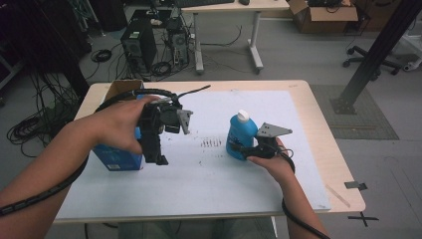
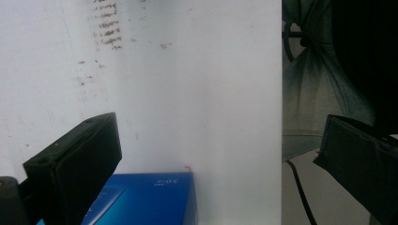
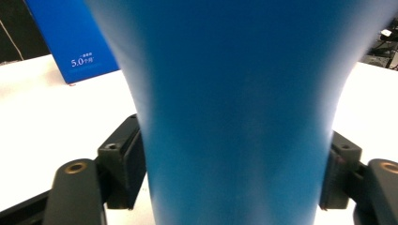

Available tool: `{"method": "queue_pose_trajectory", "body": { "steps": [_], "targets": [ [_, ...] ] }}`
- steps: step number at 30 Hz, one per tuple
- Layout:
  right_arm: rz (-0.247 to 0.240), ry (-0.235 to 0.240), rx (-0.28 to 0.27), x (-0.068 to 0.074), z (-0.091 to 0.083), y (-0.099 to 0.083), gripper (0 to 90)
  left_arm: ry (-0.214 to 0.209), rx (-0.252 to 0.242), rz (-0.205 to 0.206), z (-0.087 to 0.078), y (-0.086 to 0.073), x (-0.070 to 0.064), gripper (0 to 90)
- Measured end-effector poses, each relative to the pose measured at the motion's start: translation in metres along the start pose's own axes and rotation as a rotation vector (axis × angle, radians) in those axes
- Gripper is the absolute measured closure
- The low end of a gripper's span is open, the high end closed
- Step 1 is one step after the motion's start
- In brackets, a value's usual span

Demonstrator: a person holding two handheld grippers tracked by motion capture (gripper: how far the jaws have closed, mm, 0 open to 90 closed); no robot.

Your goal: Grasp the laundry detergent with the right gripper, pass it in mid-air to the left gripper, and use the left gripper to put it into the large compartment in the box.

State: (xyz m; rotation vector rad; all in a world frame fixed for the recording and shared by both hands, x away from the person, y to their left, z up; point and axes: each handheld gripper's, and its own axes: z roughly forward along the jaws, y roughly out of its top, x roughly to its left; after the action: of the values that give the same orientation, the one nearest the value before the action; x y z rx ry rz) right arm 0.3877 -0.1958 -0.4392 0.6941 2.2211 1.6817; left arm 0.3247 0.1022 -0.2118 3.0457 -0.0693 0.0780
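Black, blocky jaws of the right gripper press against both flanks of a blue bottle, pinching it low on its body. In the right gripper view the bottle is smooth, glossy plastic, narrow between the pads and flaring wider above them. From the high view it stands upright on the sheet, long axis vertical, its round white cap pointing up, right of the table's middle. A grey 3-cornered plate sits on top of this gripper, and the right hand holds it from behind, a cable trailing along the forearm.

Further left, the left gripper hangs above the sheet with its 2 jaws spread wide and nothing between them; in the left gripper view they are matte, flat-faced black blocks well apart. The left hand wraps its body, and a ribbed black cable loops back over the arm. Just below its jaws is a blue box, a carton with sharp corners and pale print, standing on the sheet's left edge.

The sheet is pale, flat and matte, with dark scuffs between the 2 grippers. It covers most of a light wood table with rounded corners.
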Motion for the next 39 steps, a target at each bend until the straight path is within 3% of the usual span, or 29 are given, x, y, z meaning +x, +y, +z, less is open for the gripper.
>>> {"method": "queue_pose_trajectory", "body": {
  "steps": [9, 22, 30, 33, 39],
  "targets": [
    [-0.033, -0.013, -0.001, 0.0, -0.002, -0.001, 41.7, 0.006, -0.002, 0.001, 0.001, -0.001, 0.0, 0.2],
    [-0.067, -0.02, -0.031, 0.003, -0.003, -0.004, 44.3, 0.008, -0.005, 0.003, 0.001, 0.001, 0.001, 0.2],
    [-0.048, -0.019, -0.045, 0.001, -0.003, -0.005, 45.7, 0.01, -0.009, -0.002, 0.001, 0.0, 0.0, 0.2],
    [-0.02, -0.014, -0.056, -0.001, -0.006, -0.006, 45.7, 0.02, -0.001, 0.0, 0.001, 0.0, 0.001, 0.2],
    [-0.04, -0.013, -0.049, -0.002, -0.012, 0.002, 45.7, 0.022, 0.002, 0.004, -0.001, 0.002, 0.002, 0.2]
  ]
}}
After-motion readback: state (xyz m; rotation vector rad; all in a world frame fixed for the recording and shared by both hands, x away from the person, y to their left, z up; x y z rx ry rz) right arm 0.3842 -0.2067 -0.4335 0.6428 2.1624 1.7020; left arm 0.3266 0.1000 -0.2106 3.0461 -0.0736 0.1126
